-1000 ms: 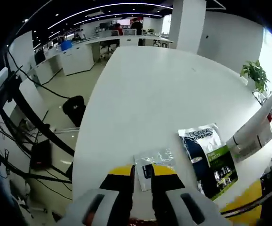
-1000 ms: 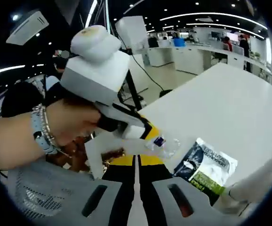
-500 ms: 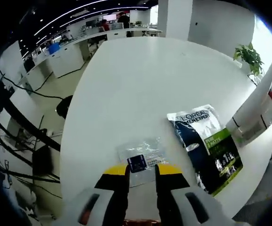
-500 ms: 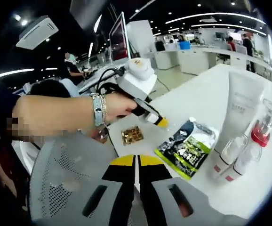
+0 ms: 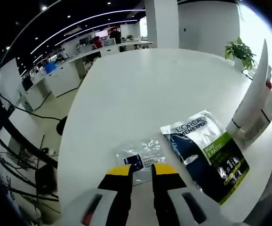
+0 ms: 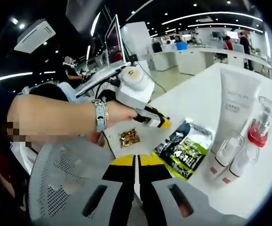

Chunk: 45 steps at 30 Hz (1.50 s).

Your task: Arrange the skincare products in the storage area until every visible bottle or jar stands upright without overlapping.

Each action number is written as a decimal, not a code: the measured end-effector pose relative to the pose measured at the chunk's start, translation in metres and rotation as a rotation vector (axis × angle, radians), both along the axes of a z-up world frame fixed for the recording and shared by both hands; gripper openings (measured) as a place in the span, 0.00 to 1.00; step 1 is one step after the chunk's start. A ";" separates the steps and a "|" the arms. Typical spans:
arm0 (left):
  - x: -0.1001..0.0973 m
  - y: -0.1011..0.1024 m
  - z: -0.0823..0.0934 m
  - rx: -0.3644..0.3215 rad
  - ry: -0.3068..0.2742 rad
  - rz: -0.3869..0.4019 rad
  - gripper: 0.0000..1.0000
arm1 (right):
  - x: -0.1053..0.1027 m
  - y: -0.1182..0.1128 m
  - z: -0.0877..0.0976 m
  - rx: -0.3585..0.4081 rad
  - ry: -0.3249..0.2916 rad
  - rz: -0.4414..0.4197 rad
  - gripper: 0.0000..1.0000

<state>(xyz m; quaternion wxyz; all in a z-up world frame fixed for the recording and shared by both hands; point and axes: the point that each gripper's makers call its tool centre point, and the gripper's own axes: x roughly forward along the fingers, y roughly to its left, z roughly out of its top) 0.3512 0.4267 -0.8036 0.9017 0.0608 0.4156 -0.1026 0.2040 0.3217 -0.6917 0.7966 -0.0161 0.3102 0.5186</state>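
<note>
Skincare bottles (image 6: 230, 157) and tube (image 6: 237, 106) stand upright at right; sachets (image 5: 206, 153) lie flat, apparently unsorted. Left gripper (image 5: 141, 175) slightly parted, right gripper (image 6: 136, 161) closed, empty.

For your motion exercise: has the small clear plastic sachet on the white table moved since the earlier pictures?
Cannot tell. The small clear plastic sachet lies beside the dark green-and-white pouch much as before; the camera itself shifted, so no move of its own is sure.
</note>
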 end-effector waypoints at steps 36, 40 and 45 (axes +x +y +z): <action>-0.026 0.010 0.068 -0.140 0.020 0.087 0.36 | -0.009 0.001 -0.011 -0.034 0.027 0.024 0.01; -0.043 0.012 0.070 -0.114 0.036 0.032 0.41 | -0.010 0.002 -0.012 -0.040 0.031 0.031 0.01; -0.065 0.023 0.066 -0.068 0.065 -0.002 0.45 | -0.014 0.004 -0.015 -0.051 0.027 0.048 0.01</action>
